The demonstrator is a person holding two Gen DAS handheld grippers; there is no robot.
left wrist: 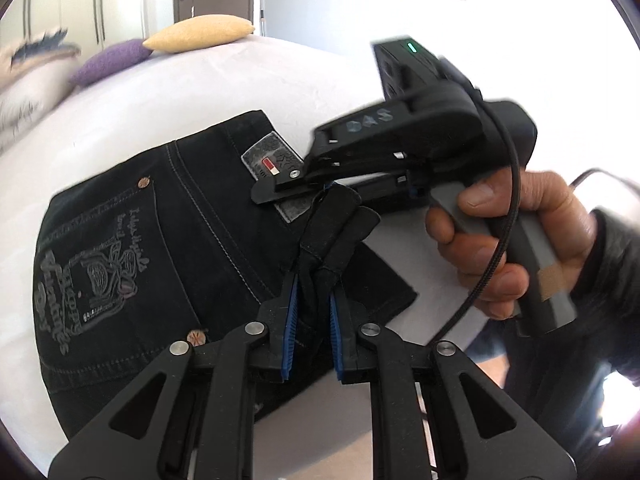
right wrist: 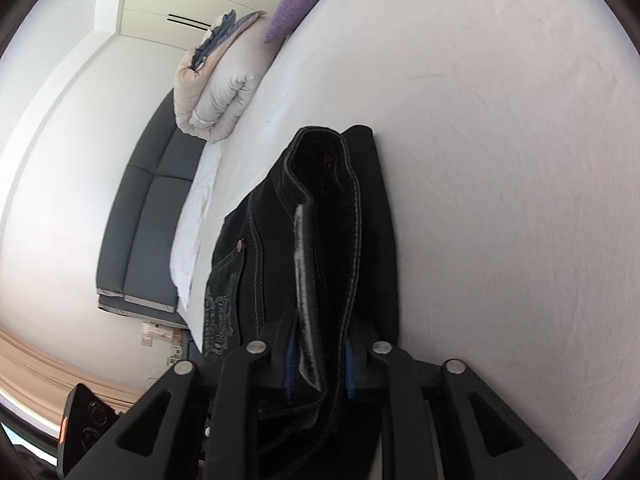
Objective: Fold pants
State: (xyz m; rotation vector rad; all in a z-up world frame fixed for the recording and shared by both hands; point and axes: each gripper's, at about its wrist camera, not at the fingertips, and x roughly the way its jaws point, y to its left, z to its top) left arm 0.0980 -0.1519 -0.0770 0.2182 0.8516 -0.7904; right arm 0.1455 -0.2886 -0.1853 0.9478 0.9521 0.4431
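Note:
Black jeans [left wrist: 120, 240] lie folded on a white bed sheet [left wrist: 200, 80], back pocket with pale embroidery facing up. At the bottom of the left wrist view my left gripper [left wrist: 312, 312] is shut on a raised fold of the denim, its blue pads pressing on both sides. A hand [left wrist: 500, 240] holds my right gripper [left wrist: 288, 188] at the waistband, over the grey label [left wrist: 272, 160]. In the right wrist view the jeans [right wrist: 280, 240] run away from me. My right gripper [right wrist: 320, 368] is shut on the upright waistband with its label [right wrist: 306, 300].
A yellow pillow [left wrist: 200, 34] and a purple pillow [left wrist: 110, 60] lie at the far end of the bed. A rolled duvet [right wrist: 224, 88] sits by the purple pillow [right wrist: 298, 4]. Bare sheet [right wrist: 500, 160] stretches to the right of the jeans. A grey padded panel [right wrist: 148, 220] borders the bed's left side.

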